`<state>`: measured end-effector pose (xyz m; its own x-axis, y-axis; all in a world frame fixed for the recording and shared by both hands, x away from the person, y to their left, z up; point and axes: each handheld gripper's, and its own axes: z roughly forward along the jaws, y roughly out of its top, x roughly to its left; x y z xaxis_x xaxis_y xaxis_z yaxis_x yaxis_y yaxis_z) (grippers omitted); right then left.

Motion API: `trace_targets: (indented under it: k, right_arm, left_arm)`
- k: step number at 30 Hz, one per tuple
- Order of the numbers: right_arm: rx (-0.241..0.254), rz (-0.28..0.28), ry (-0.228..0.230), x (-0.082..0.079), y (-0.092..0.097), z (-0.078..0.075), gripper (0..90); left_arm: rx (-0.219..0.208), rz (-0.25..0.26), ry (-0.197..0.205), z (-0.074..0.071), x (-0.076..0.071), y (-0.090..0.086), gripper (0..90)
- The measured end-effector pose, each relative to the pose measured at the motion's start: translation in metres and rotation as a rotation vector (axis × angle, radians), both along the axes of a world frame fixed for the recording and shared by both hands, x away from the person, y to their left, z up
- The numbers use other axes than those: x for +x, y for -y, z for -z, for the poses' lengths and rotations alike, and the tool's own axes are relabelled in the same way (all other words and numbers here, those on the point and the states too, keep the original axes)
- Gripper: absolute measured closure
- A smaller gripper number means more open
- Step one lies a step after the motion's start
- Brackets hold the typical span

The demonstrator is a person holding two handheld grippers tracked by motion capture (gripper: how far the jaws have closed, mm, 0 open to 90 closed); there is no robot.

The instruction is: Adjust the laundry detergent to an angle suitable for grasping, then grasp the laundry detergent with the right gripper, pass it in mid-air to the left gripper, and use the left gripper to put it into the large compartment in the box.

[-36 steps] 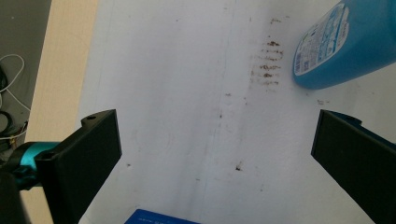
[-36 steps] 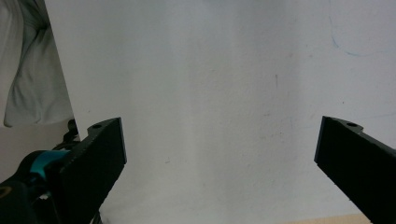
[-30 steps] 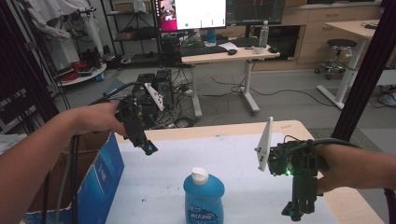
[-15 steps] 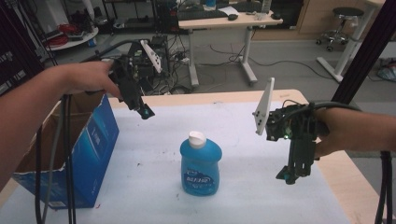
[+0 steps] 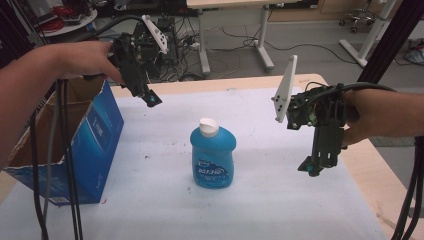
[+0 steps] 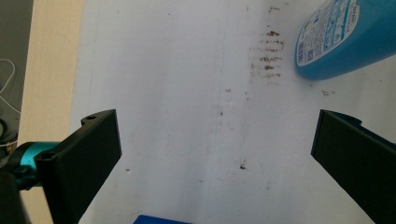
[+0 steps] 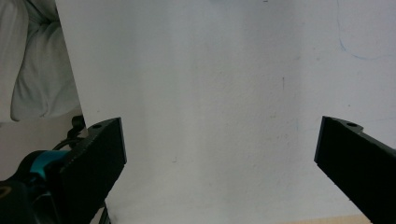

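Observation:
A blue liquid-soap bottle [image 5: 212, 159] with a white cap [image 5: 208, 127] stands upright in the middle of the white table sheet [image 5: 260, 200]. My left gripper [image 5: 150, 98] hangs in the air to the bottle's far left, jaws pointing down at the sheet. In the left gripper view its jaws [image 6: 217, 130] stand wide apart and open, with the bottle [image 6: 345, 37] at the upper right. My right gripper [image 5: 312, 167] hovers right of the bottle near the sheet's right edge. It is open [image 7: 219, 140] over bare sheet, nothing between its jaws.
An open blue cardboard box [image 5: 95, 145] stands at the table's left edge, below my left hand; its corner [image 6: 159, 219] shows under the left jaws. Bare wood [image 5: 380, 175] runs along the right of the sheet. Desks and cables lie beyond the far edge.
Everything has slid upward in the high view. Relative to the bottle, both grippers hold nearly the same places, and both stay open.

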<state>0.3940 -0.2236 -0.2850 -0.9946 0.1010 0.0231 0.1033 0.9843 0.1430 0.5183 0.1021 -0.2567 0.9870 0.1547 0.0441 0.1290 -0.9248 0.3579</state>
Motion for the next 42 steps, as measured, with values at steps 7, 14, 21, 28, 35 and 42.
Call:
trace_targets:
  k: [7,14,21,28,35,42]
  right_arm:
    - [0.003,-0.001,-0.001,0.000,0.000,0.000,1.5]
    - [0.002,-0.006,0.009,0.000,0.000,-0.001,1.5]
    - [0.056,0.029,-0.003,0.000,0.000,0.000,1.5]
    - [0.144,0.043,-0.006,0.003,0.002,0.003,1.5]
    - [0.269,0.057,0.002,0.006,-0.002,0.006,1.5]
    - [0.395,0.081,0.008,0.008,-0.004,0.014,1.5]
  left_arm:
    - [0.001,0.002,-0.002,0.001,0.000,0.001,1.6]
    - [-0.001,0.014,-0.009,0.000,-0.002,0.001,1.7]
    - [0.000,0.030,-0.018,0.000,-0.005,0.003,1.6]
    - [-0.004,0.044,-0.018,0.000,-0.008,0.004,1.6]
    - [0.005,0.064,-0.024,0.003,-0.012,0.006,1.6]
    - [0.008,0.077,-0.028,0.004,-0.013,0.008,1.6]
